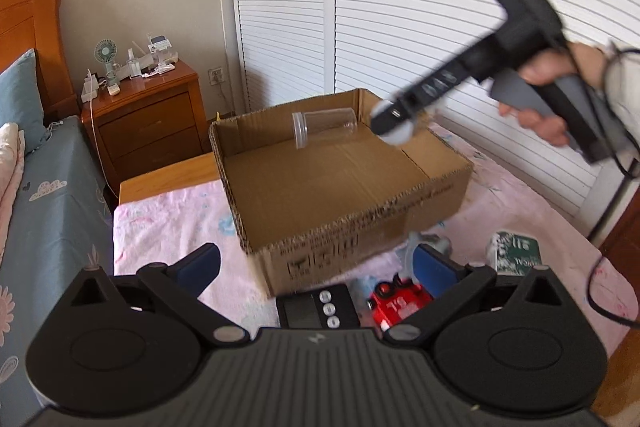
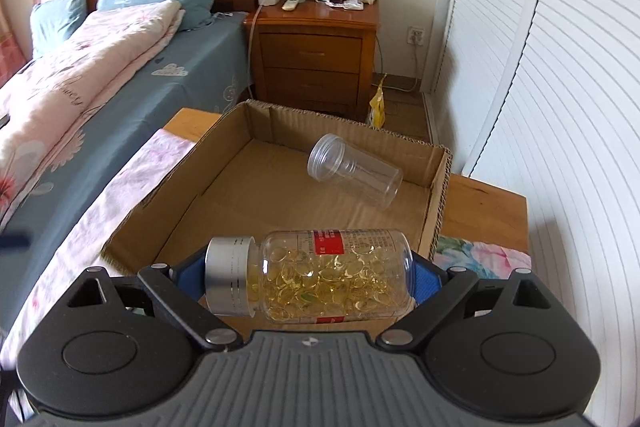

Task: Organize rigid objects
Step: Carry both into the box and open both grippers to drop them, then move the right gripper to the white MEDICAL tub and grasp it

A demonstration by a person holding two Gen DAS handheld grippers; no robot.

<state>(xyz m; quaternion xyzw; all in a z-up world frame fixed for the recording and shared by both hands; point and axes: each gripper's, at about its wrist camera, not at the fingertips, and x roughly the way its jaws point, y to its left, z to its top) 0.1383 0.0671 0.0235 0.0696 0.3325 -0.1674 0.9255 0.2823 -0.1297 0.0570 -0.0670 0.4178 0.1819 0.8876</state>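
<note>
inside cardboard box [image 2: 438,187] — clear jar [image 2: 354,175]

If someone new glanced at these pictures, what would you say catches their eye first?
Probably the capsule bottle, full of yellow softgels with a silver cap, clamped sideways in the right gripper above the near edge of the cardboard box. Next, the clear plastic jar lying on its side inside that box, toward the far wall.
</note>
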